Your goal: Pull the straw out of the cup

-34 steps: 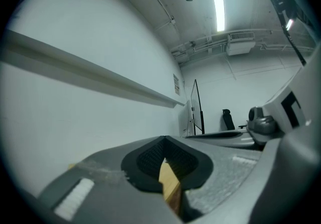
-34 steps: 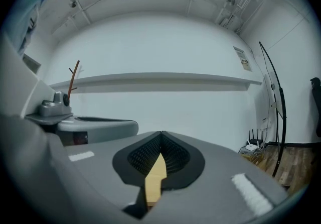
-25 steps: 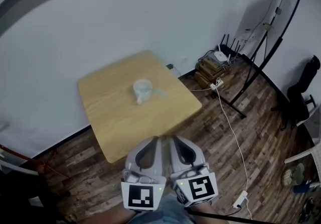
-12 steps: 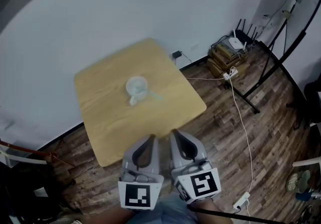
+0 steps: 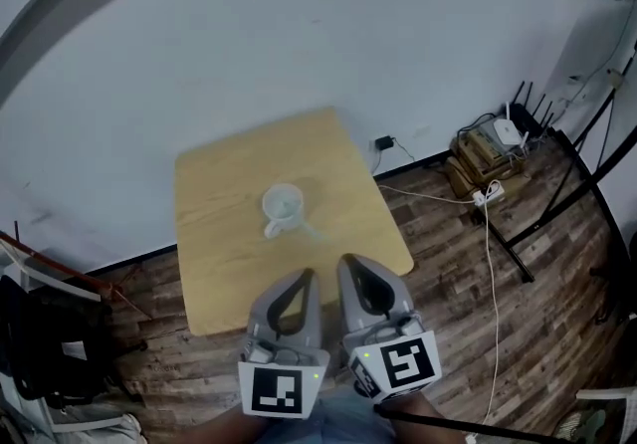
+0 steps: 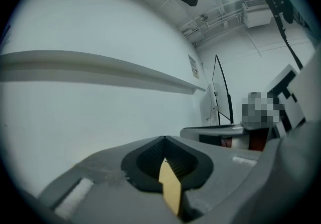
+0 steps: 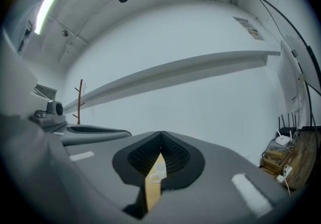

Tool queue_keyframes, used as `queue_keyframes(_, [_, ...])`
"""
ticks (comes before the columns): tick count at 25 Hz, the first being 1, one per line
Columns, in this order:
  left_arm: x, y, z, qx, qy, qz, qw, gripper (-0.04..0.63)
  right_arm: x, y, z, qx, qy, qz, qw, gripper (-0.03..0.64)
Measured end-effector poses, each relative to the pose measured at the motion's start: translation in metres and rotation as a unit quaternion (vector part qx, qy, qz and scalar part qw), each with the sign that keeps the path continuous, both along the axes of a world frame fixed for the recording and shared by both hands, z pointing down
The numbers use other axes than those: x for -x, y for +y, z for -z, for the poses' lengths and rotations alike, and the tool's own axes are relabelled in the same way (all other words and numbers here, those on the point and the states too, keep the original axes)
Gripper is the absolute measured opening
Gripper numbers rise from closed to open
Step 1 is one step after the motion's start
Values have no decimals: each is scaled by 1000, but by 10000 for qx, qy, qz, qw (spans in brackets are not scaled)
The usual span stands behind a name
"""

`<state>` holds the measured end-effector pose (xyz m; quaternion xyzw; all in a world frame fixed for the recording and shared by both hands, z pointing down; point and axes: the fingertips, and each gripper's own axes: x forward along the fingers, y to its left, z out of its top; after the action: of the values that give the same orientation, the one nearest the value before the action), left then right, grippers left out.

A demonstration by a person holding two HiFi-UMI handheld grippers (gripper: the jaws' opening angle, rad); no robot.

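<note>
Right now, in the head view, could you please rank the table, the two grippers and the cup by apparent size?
1. the table, largest
2. the left gripper and the right gripper, about alike; nearness to the camera inflates them
3. the cup, smallest

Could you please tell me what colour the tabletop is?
The tabletop is light yellowish wood; the head view shows it best.
</note>
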<state>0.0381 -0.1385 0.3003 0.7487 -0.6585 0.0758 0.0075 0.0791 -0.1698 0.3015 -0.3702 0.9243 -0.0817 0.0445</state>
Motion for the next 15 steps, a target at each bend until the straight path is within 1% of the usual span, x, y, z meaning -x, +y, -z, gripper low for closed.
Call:
queue_keyframes(4, [3,-10,5,-164,25,307,9994,18,6,-15,10,-229,51,286,9993,8])
queue_keyframes(8, [19,-18,10,-309,56,601,9977,18,19,-22,12,-343,152,554,9978,8])
queue_keyframes(12, [33,-30,17,-415,162,796,9958,18,30,-33,25,-511,53,780,9956,8])
queue_keyframes(15, [47,-41,22,-538,189,887,9944,18,45,-43,29,-582,100,903,9942,8])
